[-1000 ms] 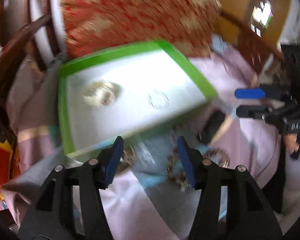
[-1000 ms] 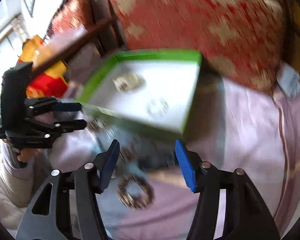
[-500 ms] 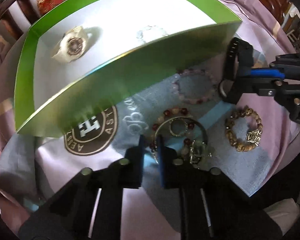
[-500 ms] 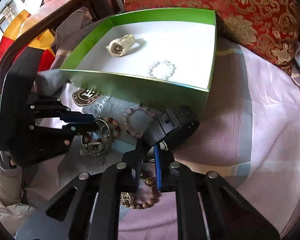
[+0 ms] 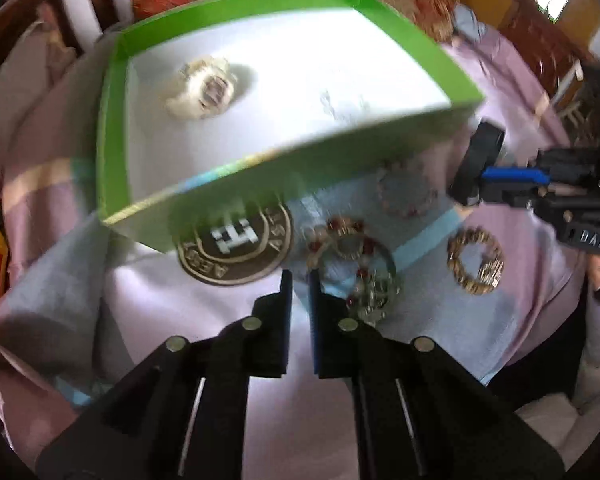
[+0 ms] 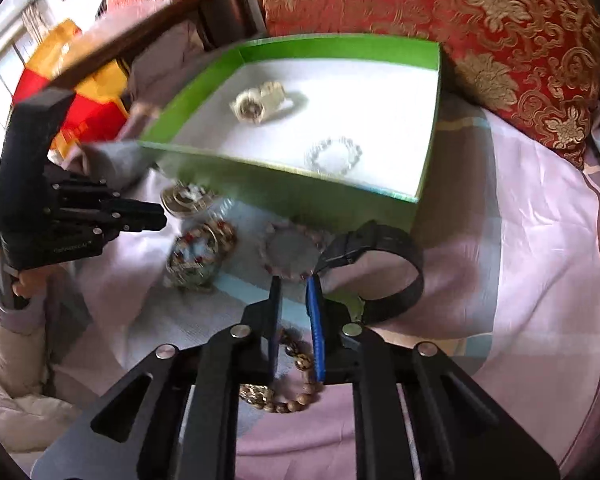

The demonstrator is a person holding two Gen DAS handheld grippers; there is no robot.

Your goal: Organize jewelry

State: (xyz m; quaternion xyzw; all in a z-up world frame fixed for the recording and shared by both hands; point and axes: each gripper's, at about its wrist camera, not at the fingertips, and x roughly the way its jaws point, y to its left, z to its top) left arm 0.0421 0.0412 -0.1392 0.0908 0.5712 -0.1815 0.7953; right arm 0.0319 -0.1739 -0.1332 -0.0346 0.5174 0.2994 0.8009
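I am pinching the black watch (image 6: pixel 384 264) strap in my right claw (image 6: pixel 294 312); my left claw (image 5: pixel 300 300) is pressed together, empty. I am lifting it clear of the beads, toward the green box (image 6: pixel 300 196) just ahead.

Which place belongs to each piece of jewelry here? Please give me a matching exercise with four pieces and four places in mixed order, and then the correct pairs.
Pieces
1. cream watch
2. clear bead bracelet
3. black watch
4. brown bead bracelet

Places
a. inside the green box, near its front wall
b. held at the tips of the right gripper
c. on the cloth, under the right gripper
d. inside the green box, toward its back left corner

Pairs: 1-d, 2-a, 3-b, 4-c
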